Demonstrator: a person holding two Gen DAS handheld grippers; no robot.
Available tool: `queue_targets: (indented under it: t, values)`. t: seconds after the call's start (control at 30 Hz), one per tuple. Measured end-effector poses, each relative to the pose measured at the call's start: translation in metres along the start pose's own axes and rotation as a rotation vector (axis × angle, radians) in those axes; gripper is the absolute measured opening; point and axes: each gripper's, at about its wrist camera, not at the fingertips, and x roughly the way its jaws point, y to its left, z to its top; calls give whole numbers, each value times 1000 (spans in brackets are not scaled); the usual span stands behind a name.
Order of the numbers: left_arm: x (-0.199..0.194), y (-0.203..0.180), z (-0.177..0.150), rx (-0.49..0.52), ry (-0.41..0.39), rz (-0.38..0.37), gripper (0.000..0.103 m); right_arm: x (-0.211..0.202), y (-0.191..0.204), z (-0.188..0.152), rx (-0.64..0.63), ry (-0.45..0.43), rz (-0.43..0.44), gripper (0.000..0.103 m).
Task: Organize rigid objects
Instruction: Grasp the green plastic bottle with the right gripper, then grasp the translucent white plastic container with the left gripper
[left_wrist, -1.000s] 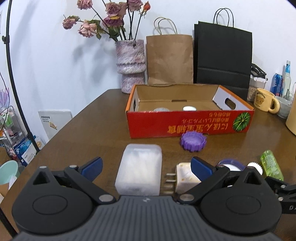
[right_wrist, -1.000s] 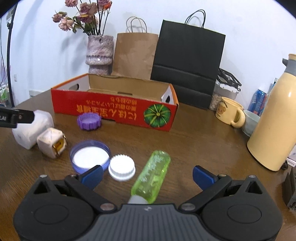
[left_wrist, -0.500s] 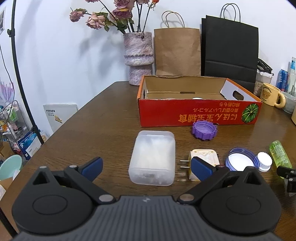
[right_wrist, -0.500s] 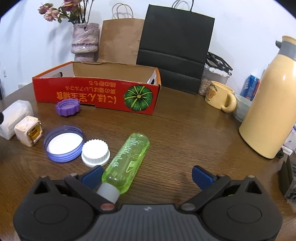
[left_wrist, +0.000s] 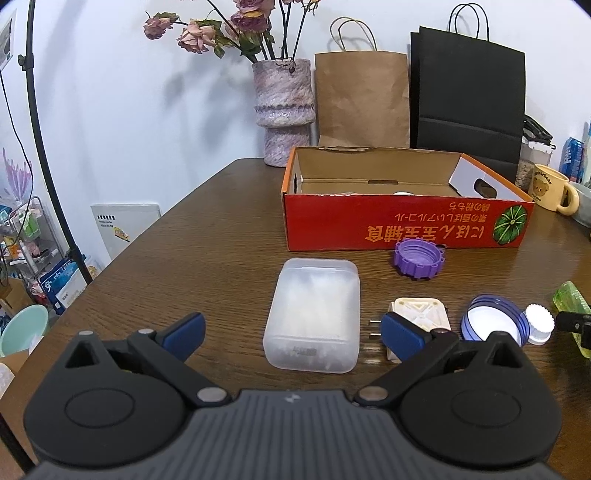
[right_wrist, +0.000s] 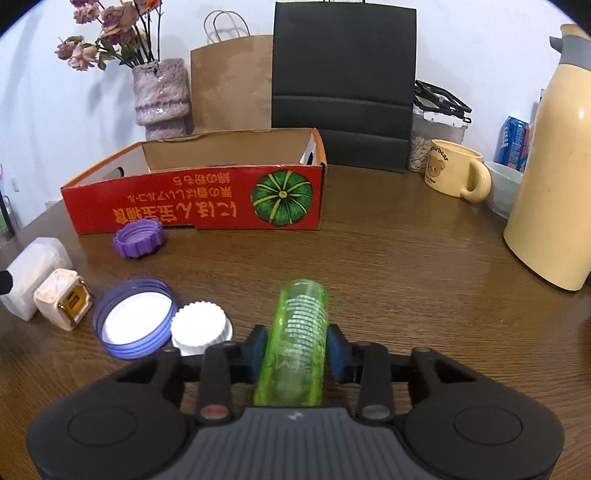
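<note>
Clamping the green bottle (right_wrist: 299, 332) from both sides, the right gripper (right_wrist: 295, 350) has its blue fingers (right_wrist: 338, 356) pressed against the bottle's flanks, the bottle lying on the wooden counter (right_wrist: 406, 258) and pointing toward twelve o'clock. At its nine o'clock sit a white ribbed cap (right_wrist: 199, 328) and a purple-rimmed lid (right_wrist: 135, 323), with the red cardboard box (right_wrist: 192, 199) farther off at eleven. The left gripper (left_wrist: 291, 330) has its fingers (left_wrist: 184, 330) spread wide and empty, a frosted plastic case (left_wrist: 314, 314) lying between them untouched, a white plug adapter (left_wrist: 419, 314) at its three o'clock.
</note>
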Motion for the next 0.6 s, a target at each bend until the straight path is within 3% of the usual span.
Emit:
queue_targets:
  t: [0.6]
  values:
    - [30, -3, 6, 5, 24, 11, 103, -21, 10, -10, -30, -138, -12, 31]
